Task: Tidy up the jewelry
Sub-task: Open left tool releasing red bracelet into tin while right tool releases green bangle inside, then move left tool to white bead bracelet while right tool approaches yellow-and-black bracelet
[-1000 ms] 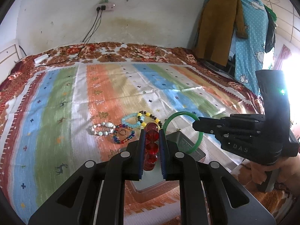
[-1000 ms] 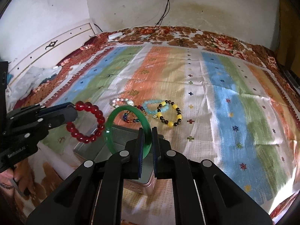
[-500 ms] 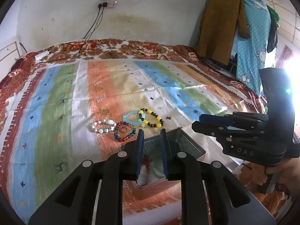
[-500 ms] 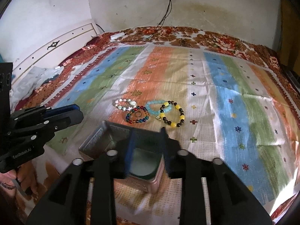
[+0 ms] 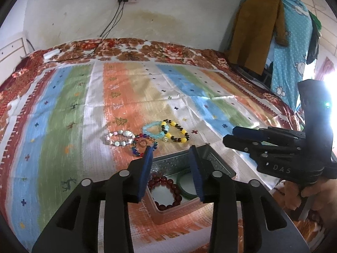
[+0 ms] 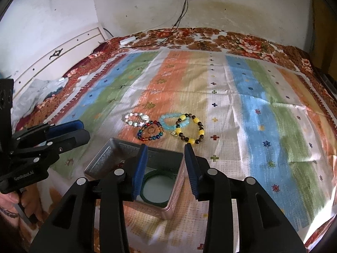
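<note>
A square metal tin [image 5: 212,162] [image 6: 101,160] sits open on the striped bedspread. Inside lie a red bead bracelet [image 5: 168,194] and a green bangle [image 5: 185,189] [image 6: 155,176]. My left gripper [image 5: 171,170] is open and empty just above the tin. My right gripper [image 6: 165,169] is open and empty above it from the other side. Beyond the tin lie a white bead bracelet [image 5: 119,138] [image 6: 137,119], a multicolour bead bracelet [image 5: 144,146] [image 6: 150,132], a light blue bracelet [image 5: 152,129] [image 6: 170,122] and a yellow-and-dark bead bracelet [image 5: 175,131] [image 6: 190,130].
The striped cloth [image 5: 84,109] covers a bed with a floral blanket [image 5: 147,48] at the far edge by the wall. Cables [image 5: 109,25] hang from a wall socket. Clothes [image 5: 273,31] hang at the right. A white headboard [image 6: 63,50] stands at the left.
Both grippers opened. The red bead bracelet left my left gripper and the green bangle left my right gripper; both now lie in the tin.
</note>
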`<action>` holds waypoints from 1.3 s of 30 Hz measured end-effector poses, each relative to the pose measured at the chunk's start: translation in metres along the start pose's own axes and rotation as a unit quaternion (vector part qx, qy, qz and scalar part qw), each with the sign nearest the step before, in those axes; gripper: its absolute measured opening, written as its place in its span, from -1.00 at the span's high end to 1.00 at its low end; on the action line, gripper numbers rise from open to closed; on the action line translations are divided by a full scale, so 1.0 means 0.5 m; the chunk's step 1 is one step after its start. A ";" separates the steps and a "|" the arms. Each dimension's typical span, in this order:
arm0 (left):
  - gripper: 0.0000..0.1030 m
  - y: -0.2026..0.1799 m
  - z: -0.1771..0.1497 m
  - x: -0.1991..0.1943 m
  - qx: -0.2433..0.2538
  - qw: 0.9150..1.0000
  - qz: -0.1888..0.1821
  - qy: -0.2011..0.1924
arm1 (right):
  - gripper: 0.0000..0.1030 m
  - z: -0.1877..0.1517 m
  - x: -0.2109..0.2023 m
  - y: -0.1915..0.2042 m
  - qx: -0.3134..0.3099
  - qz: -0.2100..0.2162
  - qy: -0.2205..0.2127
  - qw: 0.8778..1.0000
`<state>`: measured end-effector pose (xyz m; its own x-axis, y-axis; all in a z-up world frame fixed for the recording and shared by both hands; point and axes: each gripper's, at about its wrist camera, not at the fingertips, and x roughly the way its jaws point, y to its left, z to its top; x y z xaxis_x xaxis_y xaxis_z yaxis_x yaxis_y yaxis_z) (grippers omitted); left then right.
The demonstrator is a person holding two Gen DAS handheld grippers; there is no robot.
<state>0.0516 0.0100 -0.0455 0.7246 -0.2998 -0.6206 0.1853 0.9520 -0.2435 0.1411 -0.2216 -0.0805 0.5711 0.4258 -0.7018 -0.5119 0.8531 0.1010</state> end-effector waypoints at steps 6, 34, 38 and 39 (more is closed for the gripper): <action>0.22 0.017 0.016 0.023 -0.007 1.000 0.019 0.008 | 0.22 0.014 0.012 -0.007 -0.002 -0.003 0.003 1.000; 0.11 0.072 0.086 0.114 0.006 0.994 0.102 0.038 | 0.02 0.067 0.078 -0.058 0.033 0.003 0.037 0.999; 0.11 0.078 0.090 0.125 0.006 0.993 0.106 0.044 | 0.02 0.070 0.088 -0.064 0.035 -0.004 0.041 0.999; 0.11 0.080 0.092 0.127 0.005 0.993 0.107 0.045 | 0.02 0.071 0.091 -0.065 0.034 -0.006 0.042 0.999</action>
<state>0.1356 0.0318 -0.0607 0.6864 -0.0944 -0.7211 0.0410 0.9950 -0.0912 0.2065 -0.2192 -0.0904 0.5199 0.3909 -0.7596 -0.4589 0.8778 0.1376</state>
